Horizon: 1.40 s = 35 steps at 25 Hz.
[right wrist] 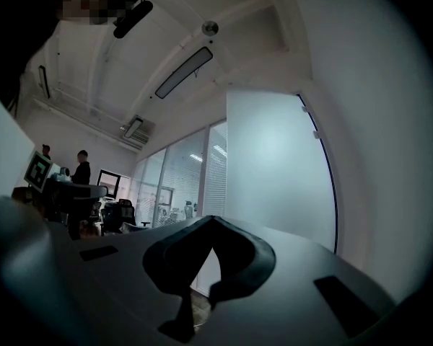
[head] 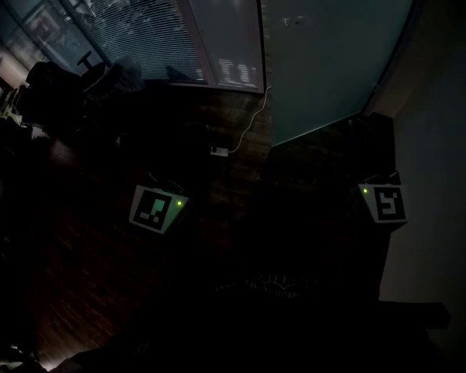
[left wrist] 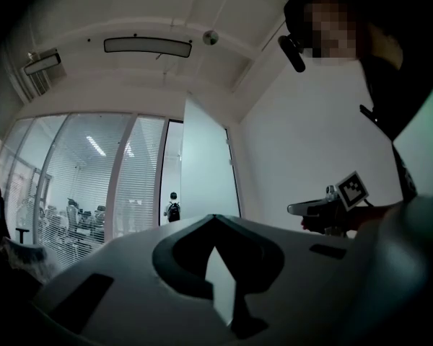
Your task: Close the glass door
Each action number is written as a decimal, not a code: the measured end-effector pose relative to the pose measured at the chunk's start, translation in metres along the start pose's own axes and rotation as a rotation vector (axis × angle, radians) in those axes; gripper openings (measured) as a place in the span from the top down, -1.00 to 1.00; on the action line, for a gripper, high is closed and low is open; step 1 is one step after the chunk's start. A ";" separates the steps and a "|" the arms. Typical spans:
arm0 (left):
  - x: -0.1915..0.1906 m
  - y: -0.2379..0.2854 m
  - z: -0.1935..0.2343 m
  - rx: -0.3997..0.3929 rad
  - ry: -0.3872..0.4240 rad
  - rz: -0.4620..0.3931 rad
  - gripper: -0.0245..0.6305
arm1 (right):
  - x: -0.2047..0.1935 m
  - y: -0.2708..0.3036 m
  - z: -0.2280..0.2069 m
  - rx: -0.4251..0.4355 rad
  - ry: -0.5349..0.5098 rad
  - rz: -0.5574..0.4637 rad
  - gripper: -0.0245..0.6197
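The floor (head: 101,270) is dark, wood-patterned and very dim in the head view. A white cable (head: 252,123) trails across it from the foot of the door frame.

The room is an office. A glass wall with slatted blinds (left wrist: 86,186) runs along the left, and office chairs (head: 54,92) stand in front of it. A plain white wall (left wrist: 303,157) closes the right side, and long lamps (left wrist: 148,45) sit on the white ceiling. In the right gripper view, two people (right wrist: 81,168) stand far off to the left near a monitor (right wrist: 110,182).

The glass door (right wrist: 274,171) is a tall frosted panel standing ahead, between the glass wall and the white wall. In the left gripper view a narrow opening (left wrist: 172,186) shows between the door's free edge and the glass wall. A person with a backpack (left wrist: 173,207) is seen through it.

The floor between the grippers and the door lies open, with the cable toward its left side.

The left gripper (left wrist: 215,218) and the right gripper (right wrist: 213,218) are held well apart and short of the door. Each has its jaws pressed together tip to tip, pinching nothing.
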<state>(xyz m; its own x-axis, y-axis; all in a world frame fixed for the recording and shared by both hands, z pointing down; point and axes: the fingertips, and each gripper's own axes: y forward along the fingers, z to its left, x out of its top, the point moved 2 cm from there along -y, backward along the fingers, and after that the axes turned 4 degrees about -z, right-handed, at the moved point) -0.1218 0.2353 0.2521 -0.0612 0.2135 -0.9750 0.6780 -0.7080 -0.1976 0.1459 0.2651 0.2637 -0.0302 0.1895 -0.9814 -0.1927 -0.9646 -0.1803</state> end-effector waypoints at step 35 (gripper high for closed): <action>-0.033 0.169 0.127 -0.032 0.005 -0.030 0.92 | -0.021 0.196 -0.043 -0.020 -0.034 -0.025 0.92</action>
<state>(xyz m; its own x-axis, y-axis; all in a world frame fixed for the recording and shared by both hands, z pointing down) -0.0982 0.0228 0.2377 -0.0786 0.2374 -0.9682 0.6991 -0.6792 -0.2233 0.1514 0.0646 0.2460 -0.0595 0.2197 -0.9738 -0.1743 -0.9628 -0.2065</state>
